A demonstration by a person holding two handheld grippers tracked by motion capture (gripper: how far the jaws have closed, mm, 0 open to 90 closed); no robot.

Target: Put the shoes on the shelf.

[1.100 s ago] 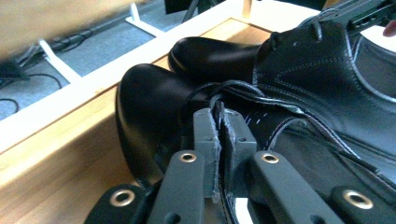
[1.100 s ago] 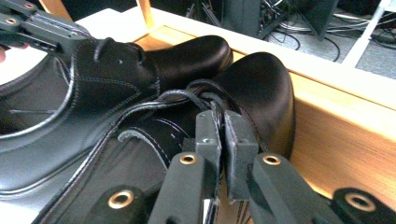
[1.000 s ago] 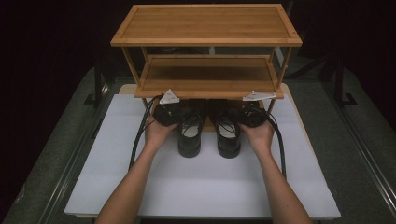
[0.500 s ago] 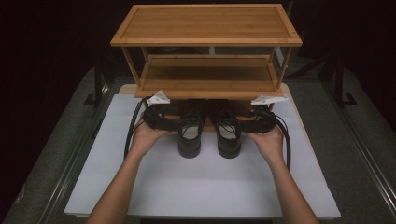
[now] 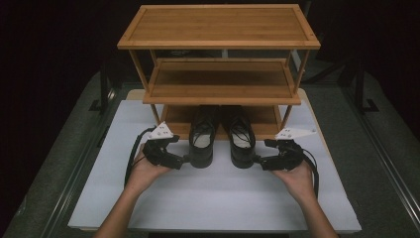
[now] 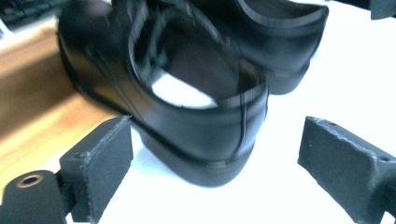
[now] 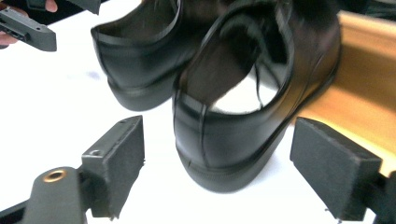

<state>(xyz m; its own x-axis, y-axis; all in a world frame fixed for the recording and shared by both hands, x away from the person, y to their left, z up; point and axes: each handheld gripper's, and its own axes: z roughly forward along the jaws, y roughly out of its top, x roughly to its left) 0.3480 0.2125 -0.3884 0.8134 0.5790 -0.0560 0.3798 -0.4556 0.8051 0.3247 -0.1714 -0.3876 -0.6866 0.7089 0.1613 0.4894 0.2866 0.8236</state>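
1. Left gripper point(image 5: 184, 159), lower left of centre in the high view: jaws have just been opening and now stand wide. Nothing is pinched; in the left gripper view the pads point(image 6: 100, 165) flank the shoe's heel without pressing on it. A second ago this gripper sat closer in, at the shoe's collar.
2. Left black lace-up shoe point(image 5: 203, 136), centre of frame: released, toe tucked under the rack, heel out on the white board point(image 5: 218, 198).
3. Right black lace-up shoe point(image 5: 240, 136), just beside the first, same attitude.
4. Right gripper point(image 5: 257, 161), lower right of centre: jaws likewise just opened wide, empty, heel point(image 7: 224, 140) between the pads, untouched.
5. Bamboo shoe rack point(image 5: 218, 42), upper centre: top and middle shelves bare; bottom tier holds the toes of both shoes.
6. Judgement: pair placed and let go; placement looks essentially complete.
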